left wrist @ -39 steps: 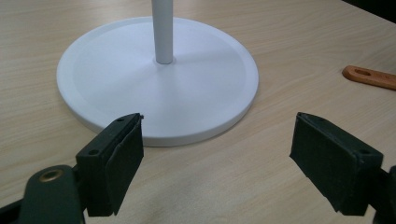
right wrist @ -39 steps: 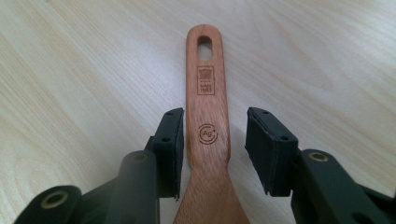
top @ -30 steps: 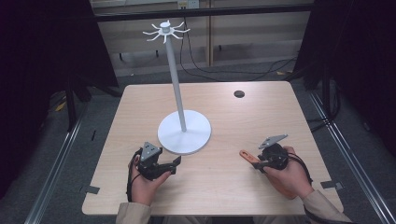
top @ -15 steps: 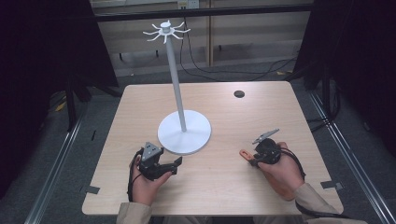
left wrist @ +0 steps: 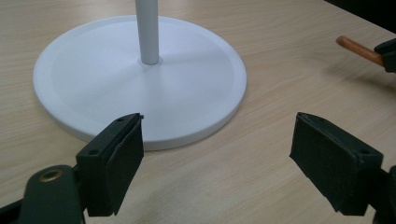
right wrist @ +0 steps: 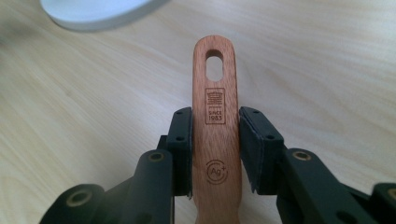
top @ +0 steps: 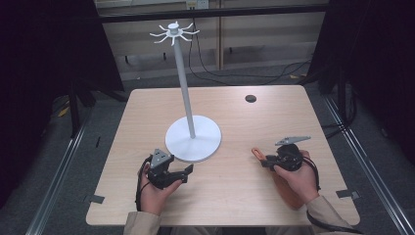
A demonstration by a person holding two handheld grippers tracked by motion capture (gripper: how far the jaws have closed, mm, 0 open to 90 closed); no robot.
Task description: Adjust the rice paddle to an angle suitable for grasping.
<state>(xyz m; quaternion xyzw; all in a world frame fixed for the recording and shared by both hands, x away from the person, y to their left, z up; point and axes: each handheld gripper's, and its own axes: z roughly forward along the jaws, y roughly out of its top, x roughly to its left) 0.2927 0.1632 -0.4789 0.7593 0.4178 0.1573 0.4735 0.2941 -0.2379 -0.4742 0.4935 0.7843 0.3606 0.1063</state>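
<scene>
- Right tongs (right wrist: 215, 140) pinch a wooden handle (right wrist: 216, 98) flat between both pads; the jaws press its two long edges. In the high view the same right tongs (top: 266, 159) sit low over the counter (top: 293, 105), right of centre.
- Handle's long axis runs straight out along the tongs. The free end carries a slot hole (right wrist: 214, 63), well clear of the pads. What is on the handle's other end I cannot tell; it is hidden behind the tongs and hand.
- Key relation: the stand (top: 188, 98) lies ahead and to the left of the handle tip, and its white base (top: 193, 142) is near but apart from the tip. The hooks (top: 172, 34) sit at the pole top, far above the handle's present height.
- Judgement: if the slot is meant for a hook, the move is mostly up, then left and forward. The handle now lies roughly flat, so it probably needs tilting before the slot faces a hook tip.
- Left tongs (left wrist: 217, 154) are spread wide, holding nothing, and aimed across the near edge of the base (left wrist: 140, 88). In the high view they (top: 183, 172) rest just beside the base, touching neither it nor the pole.
- Left hand (top: 154, 188) is nearer the stand, so it is best placed to steady the base. Right hand (top: 296, 178) carries the piece.
</scene>
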